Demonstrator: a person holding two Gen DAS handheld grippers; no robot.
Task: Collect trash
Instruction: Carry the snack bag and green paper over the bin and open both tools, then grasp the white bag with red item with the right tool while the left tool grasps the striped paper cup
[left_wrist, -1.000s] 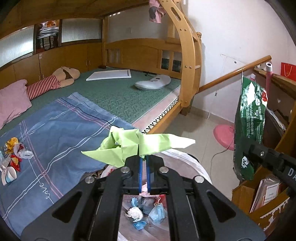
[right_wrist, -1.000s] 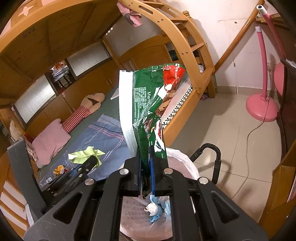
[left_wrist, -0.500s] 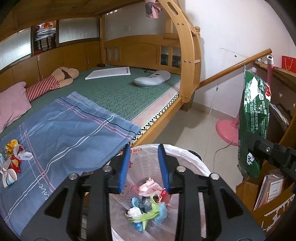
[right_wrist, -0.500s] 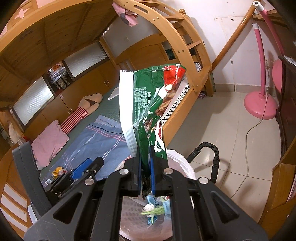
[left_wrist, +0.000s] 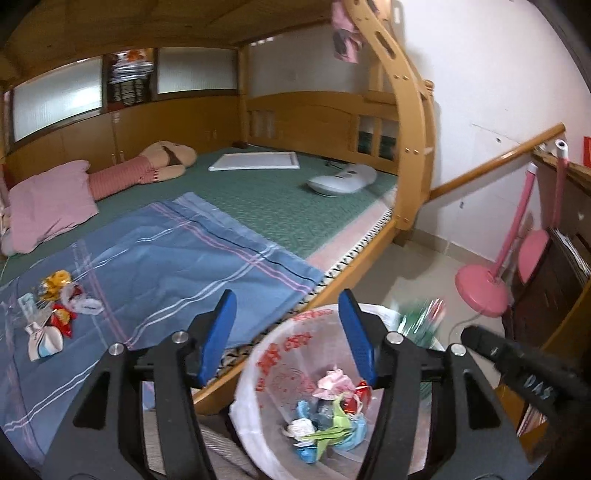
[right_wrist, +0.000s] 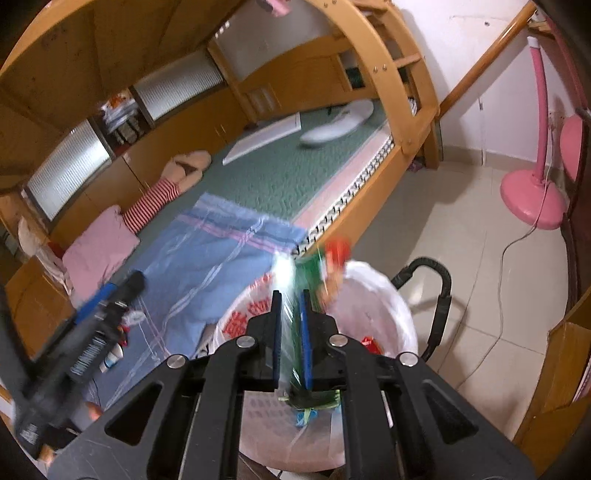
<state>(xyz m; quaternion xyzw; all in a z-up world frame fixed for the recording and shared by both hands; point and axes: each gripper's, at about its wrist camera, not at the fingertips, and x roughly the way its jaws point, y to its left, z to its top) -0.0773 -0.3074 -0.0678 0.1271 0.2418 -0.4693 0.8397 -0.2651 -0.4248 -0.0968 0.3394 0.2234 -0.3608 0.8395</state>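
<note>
Green snack wrapper (right_wrist: 314, 273) sits pinched between the blue pads of the right gripper (right_wrist: 291, 332), jaws near fully closed on it; wrapper hangs over the mouth of the white-lined bin (right_wrist: 402, 317), blurred in both views, so the hold looks like a carry-to-drop posn. directly above the liner, pending release. Left gripper (left_wrist: 286, 332) is opening w/ nothing between its pads; it points down at the same bin from the bed side, prob. because its load is done: a green folded paper piece (left_wrist: 328, 432) lies inside on top of tissue wads and other scraps. Bin stands on the tiled floor just beside the near edge of the bed frame (left_wrist: 369, 251), close enough that trash can go from blanket to liner w/o a long reach. Blue blanket (left_wrist: 177, 258) carries the remaining trash: small cluster of wrappers and scraps (left_wrist: 51, 314) at its left end, well apart from the bin. Judgement: task partly done; next req. is right release, then return to the left cluster. Risk: light wrapper may catch the liner rim and fall outside.
</note>
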